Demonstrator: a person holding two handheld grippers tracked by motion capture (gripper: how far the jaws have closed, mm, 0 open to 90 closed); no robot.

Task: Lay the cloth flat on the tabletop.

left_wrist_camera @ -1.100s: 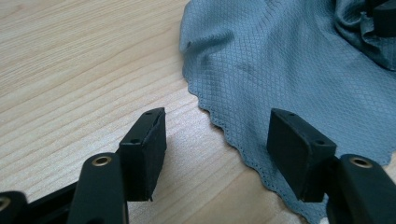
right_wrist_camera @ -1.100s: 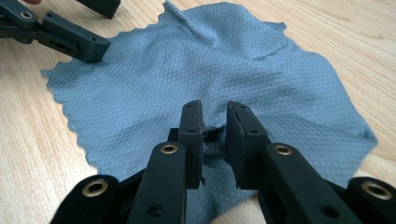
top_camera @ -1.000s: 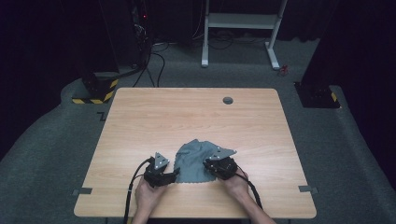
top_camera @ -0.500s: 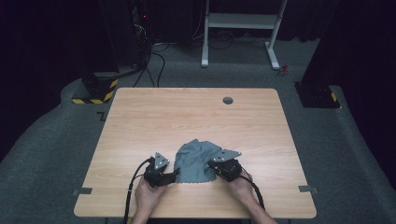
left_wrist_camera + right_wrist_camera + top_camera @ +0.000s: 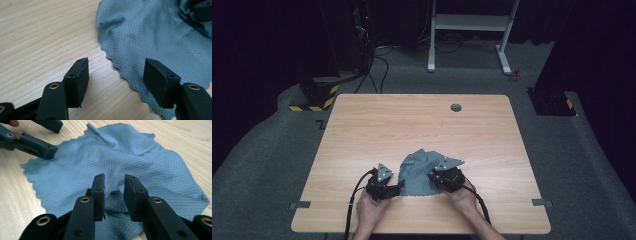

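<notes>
The grey cloth lies rumpled near the front edge of the table, a little left of that edge's middle, with its scalloped hem along the near side. It sits between my two tools.

Right gripper: I have it over the cloth's right part, jaws parted by a narrow gap that has just been widening. A small raised pucker of fabric stands between the pads, but they do not press on it, so I hold nothing here.

Left gripper: jaws stand wide and empty, low over the table at the cloth's left hem. One pad is over bare wood, the other over the fabric, so the hem runs between them. In the high view this tool sits just beside the cloth's left edge, the right one on its right edge.

The relation I judge decisive: the hem lies straight ahead of the left jaws and crosses their gap at a slant, so the left hand is placed to pinch it; the right must close again on the pucker.

Farther off, a round hole marks the table's back edge, well apart. Nothing stands between grippers and cloth.
</notes>
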